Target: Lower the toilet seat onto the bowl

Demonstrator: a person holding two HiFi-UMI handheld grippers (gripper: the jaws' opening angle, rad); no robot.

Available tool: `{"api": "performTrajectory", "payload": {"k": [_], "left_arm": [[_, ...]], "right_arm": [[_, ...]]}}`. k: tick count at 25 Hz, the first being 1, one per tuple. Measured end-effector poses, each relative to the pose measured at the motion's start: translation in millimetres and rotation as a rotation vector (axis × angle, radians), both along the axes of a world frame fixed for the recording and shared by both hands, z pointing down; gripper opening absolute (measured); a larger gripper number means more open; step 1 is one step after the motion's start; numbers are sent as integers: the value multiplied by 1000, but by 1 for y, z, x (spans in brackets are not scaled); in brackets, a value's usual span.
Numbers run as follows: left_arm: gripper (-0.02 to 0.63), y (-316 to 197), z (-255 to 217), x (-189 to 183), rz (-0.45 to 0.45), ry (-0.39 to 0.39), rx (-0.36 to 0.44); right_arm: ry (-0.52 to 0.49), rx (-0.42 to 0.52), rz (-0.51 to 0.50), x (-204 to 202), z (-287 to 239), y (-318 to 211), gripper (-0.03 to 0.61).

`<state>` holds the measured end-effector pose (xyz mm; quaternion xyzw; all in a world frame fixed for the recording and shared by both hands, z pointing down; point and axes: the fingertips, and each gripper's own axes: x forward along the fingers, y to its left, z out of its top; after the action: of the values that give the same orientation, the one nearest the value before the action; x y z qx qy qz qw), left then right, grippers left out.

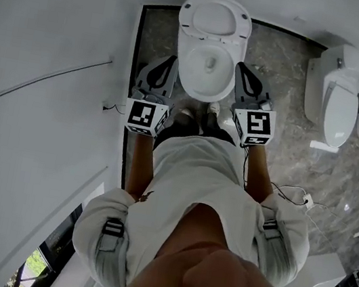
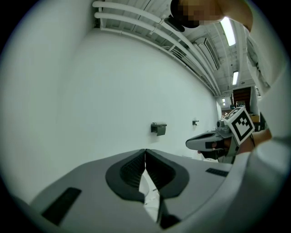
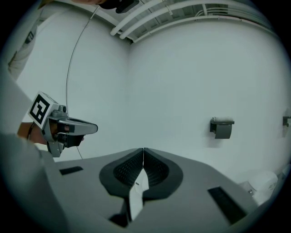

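- The toilet bowl (image 1: 206, 68) stands uncovered against the white wall (image 1: 65, 9). Its inside is white, with a darker drain opening low in the middle; whether water stands in it cannot be told.
- A paper holder (image 3: 221, 128) is fixed to the wall; whether it holds a roll cannot be told.
- The left gripper (image 1: 170, 63) lies just beside the bowl's left rim and the right gripper (image 1: 242, 69) just beside its right rim. Both point toward the wall, with the bowl between them.
- Bare forearms reach forward from white sleeves, and each gripper's marker cube (image 1: 145, 117) sits near the wrist.
- In the left gripper view, the left gripper's jaws are pressed together tip to tip with nothing between them. In the right gripper view, the right gripper's jaws are likewise closed and empty.
- The toilet seat (image 1: 215, 16) is white, oval and glossy. It stands raised behind the bowl, leaning back at the wall, and neither gripper touches it.
- Two other toilets (image 1: 343, 93) stand well apart to the right on the grey marbled floor (image 1: 282, 144), where a cable (image 1: 298, 194) lies.
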<state>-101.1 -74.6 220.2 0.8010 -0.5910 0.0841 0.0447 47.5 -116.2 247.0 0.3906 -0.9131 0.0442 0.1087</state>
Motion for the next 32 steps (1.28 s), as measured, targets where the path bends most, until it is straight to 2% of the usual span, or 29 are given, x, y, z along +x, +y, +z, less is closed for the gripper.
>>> {"api": "performTrajectory", "payload": {"k": [5, 9, 14, 18, 21, 25, 28, 32], "left_arm": [[23, -24, 19, -19, 26, 10, -18], [23, -44, 37, -34, 57, 24, -35], [23, -83, 56, -37, 149, 19, -67], [23, -104, 71, -43, 245, 29, -71], [23, -119, 88, -50, 293, 28, -82], [23, -142, 102, -53, 334, 24, -86], [23, -161, 106, -53, 348, 12, -78], [23, -184, 110, -46, 354, 6, -57]], "right_arm": [[19, -22, 31, -14, 18, -17, 20], [45, 3, 85, -27, 28, -30, 20], [59, 16, 220, -26, 36, -57, 20], [88, 13, 276, -41, 49, -67, 20], [144, 34, 316, -49, 58, -78, 20], [218, 68, 380, -39, 64, -98, 21], [228, 62, 372, -35, 68, -114, 21], [190, 52, 325, -39, 78, -134, 21]]}}
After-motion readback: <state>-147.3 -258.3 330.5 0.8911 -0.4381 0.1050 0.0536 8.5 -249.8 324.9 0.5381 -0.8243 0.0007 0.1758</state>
